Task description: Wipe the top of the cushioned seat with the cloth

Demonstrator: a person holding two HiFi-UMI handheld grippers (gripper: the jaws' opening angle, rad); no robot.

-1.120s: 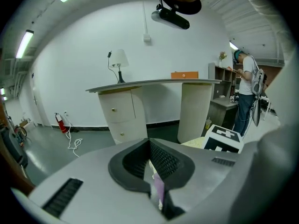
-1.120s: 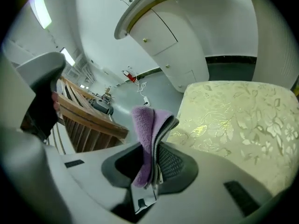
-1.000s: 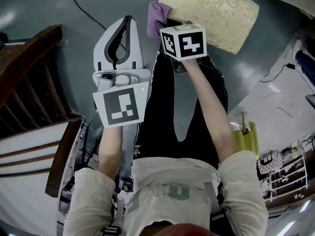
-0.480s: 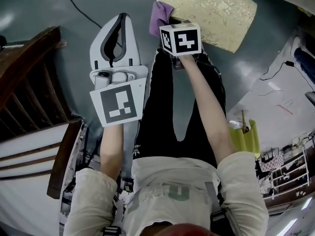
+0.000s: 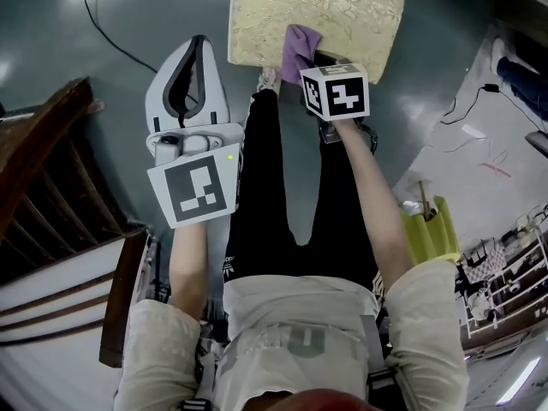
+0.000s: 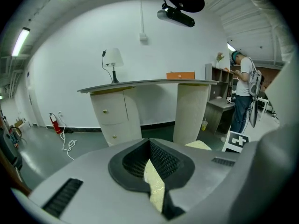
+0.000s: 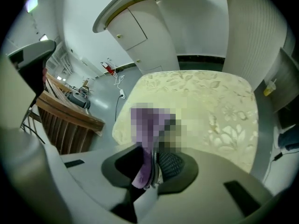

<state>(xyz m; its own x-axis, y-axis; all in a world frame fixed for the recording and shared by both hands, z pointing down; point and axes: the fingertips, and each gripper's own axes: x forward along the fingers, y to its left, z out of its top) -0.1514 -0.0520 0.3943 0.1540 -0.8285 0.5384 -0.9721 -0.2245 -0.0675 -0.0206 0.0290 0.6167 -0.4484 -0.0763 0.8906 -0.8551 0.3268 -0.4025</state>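
**Seat** [image 5: 317, 20], upper centre of the head view: a pale gold floral cushion seen against the grey floor [image 5: 103, 50]. Its top faces up and is open to wiping.

**Left gripper** [image 5: 195, 45], left of centre: the jaws are together on nothing and clear of the seat, probably parked so the stroke has room.

**Right gripper** [image 5: 313, 58], at the seat's near edge: the jaws are clamped on the purple cloth [image 5: 298, 45]. Its free end lies on the cushion top, which suits beginning a pass.

**Writing:** none is legible. The only print is the black-and-white square markers [image 5: 336, 92] on the grippers.
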